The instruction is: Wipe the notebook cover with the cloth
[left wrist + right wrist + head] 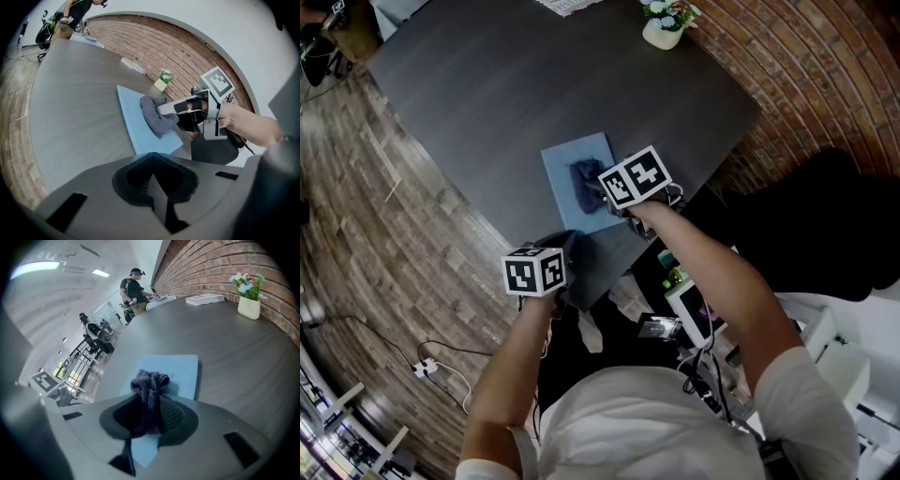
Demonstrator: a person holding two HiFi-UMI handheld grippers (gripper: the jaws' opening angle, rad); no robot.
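Note:
A light blue notebook (565,169) lies flat on the dark table (487,94), close to its near edge. A dark grey cloth (585,181) is bunched on the cover. My right gripper (598,192) is shut on the cloth (149,383) and holds it down on the notebook (180,371). The left gripper view shows that gripper (161,110) reaching in from the right over the cloth (154,117) and notebook (136,126). My left gripper (565,242) hovers at the notebook's near corner, jaws together with nothing between them (152,157).
A white pot of flowers (664,28) stands at the table's far corner by the brick wall (825,75). White papers (567,5) lie at the far edge. A person (133,289) stands beyond the table. Wood floor with a cable (427,367) lies to the left.

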